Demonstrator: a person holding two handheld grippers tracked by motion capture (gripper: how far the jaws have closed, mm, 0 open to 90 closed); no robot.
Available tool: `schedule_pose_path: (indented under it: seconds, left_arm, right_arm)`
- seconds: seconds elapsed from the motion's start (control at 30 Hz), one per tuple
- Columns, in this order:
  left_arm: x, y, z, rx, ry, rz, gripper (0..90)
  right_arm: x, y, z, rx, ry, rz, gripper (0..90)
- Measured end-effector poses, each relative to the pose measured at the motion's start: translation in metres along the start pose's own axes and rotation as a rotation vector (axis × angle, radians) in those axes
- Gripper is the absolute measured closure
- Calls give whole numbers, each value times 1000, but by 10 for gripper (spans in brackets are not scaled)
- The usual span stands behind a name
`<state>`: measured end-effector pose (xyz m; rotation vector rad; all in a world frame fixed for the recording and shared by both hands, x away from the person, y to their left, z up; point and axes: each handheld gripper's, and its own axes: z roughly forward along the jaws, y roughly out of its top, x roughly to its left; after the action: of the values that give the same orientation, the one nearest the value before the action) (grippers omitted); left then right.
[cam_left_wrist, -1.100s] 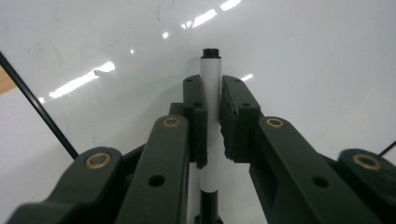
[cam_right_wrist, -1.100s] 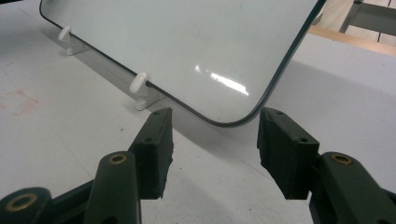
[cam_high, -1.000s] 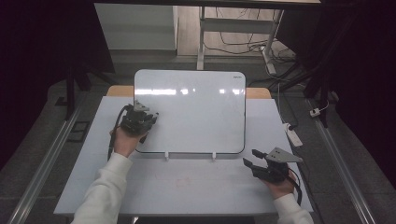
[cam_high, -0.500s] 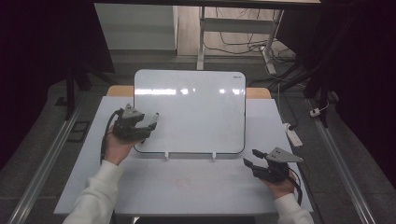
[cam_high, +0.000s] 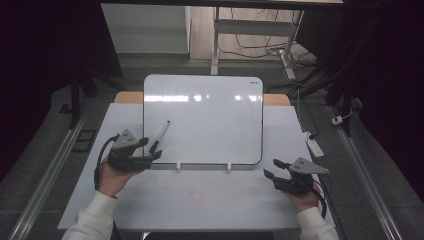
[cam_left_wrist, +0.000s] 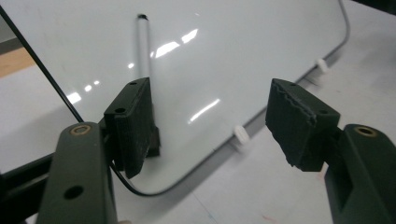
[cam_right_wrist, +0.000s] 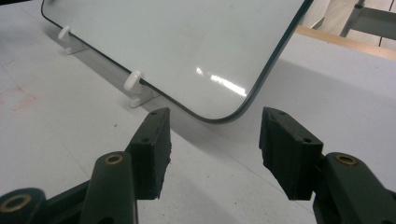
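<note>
Board: the landmark here, a white glossy sheet propped on two small white clips on the table, its top edge leaning away from the person.

Pen: lies loose on the board, near its lower left corner, dark cap end nearest that corner and the pale barrel slanting up and inward. In the left gripper view it runs up the board's face from behind one jaw.

Left gripper: just off the board's lower left corner, tips pointing at the pen's cap end. Its jaws have just been opening and stand spread wide, with nothing pinched between them; one pad sits in front of the cap, and I can't tell if it touches.

Right gripper: just off the board's lower right corner, low over the table. Jaws spread, nothing between them but bare table, with the board's rounded corner straight ahead.

Hands: each grips its tool from the board's near side, white sleeves showing at the wrists.
</note>
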<state>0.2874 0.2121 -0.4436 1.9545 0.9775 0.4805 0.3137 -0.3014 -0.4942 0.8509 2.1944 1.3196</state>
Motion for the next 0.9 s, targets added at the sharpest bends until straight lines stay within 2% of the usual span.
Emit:
schedule_pose_path:
  seconds: [0.23, 0.37, 0.53, 0.63, 0.9]
  left_arm:
    - [-7, -33, -11, 0, -39, -5, 314]
    - [-3, -55, -11, 26, -50, -28, 305]
    - [5, -76, -10, 59, -49, -62, 280]
    - [7, -81, -10, 64, -48, -67, 270]
    - [3, -76, -9, 54, -51, -37, 255]
  right_arm:
    - [-3, -4, -10, -1, -5, -43, 417]
    - [-4, -8, -12, 11, -1, -61, 404]
    - [-6, -12, -9, 39, 10, -52, 395]
    - [-5, -13, -7, 47, 16, -56, 395]
    - [-3, -11, -7, 51, 18, -66, 395]
